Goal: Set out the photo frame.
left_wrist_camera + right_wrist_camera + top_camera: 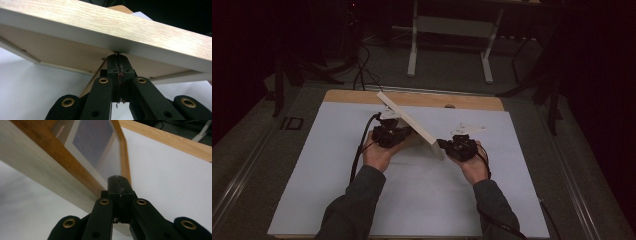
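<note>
A picture frame (412, 122) stands tilted on edge near the middle of the white sheet (312, 165) that covers the table (462, 101), its long top edge running from about 11 o'clock down to 4 o'clock in the high view. The left gripper (398, 134) sits at the frame's 7 o'clock side, behind its back face, held in a hand (377, 152) that comes up from 6 o'clock. The right gripper (443, 144) is at the frame's near corner, toward 4 o'clock, in the other hand (474, 167). In the left gripper view the gripper (117, 56) has its jaws pressed together with no gap between them, and their tips reach up at 12 o'clock to the underside of the frame's (107, 30) pale wooden edge, just where the edge meets the brown backing; whether they pinch anything there cannot be told. In the right gripper view the gripper (117, 180) likewise shows its jaws closed flat on each other, tips pointing to 12 o'clock, with the frame (52, 170) rising at 10 o'clock, just beside them; its glass front with a bluish picture faces this side. The jaw tips lie against or just beside the frame's inner wooden rim, and contact cannot be made out.
</note>
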`<state>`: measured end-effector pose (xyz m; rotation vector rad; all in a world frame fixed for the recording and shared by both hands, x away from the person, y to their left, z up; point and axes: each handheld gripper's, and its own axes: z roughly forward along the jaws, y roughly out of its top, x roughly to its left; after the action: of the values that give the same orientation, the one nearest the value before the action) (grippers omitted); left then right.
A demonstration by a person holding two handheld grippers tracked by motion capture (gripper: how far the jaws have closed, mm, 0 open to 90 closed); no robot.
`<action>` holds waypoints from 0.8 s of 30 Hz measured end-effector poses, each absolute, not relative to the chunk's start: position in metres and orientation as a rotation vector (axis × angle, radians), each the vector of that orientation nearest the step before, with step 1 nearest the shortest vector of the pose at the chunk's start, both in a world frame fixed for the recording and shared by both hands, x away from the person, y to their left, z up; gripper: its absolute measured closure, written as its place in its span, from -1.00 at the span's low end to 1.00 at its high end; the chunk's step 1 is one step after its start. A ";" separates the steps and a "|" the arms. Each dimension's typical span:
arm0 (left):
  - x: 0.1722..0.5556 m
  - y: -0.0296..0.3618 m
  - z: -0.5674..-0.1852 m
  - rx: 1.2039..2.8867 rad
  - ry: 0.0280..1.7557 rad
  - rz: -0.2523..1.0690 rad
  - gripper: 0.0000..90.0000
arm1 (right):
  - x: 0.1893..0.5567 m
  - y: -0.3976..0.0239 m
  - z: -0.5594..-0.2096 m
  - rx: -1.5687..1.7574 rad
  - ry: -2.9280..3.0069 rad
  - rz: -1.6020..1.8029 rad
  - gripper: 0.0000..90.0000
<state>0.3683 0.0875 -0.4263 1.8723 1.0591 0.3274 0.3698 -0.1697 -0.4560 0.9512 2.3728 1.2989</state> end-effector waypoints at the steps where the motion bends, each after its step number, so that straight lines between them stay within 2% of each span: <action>1: 0.368 0.087 -0.426 1.873 1.058 0.326 1.00 | 0.369 -0.169 -0.456 0.947 2.375 1.300 1.00; 24: 0.369 0.088 -0.424 1.893 1.023 0.325 1.00 | 0.358 -0.158 -0.456 0.845 2.433 1.312 1.00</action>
<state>0.3689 0.0876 -0.4236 1.8935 1.0233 0.3246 0.3580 -0.1584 -0.4558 0.8452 2.4333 1.3122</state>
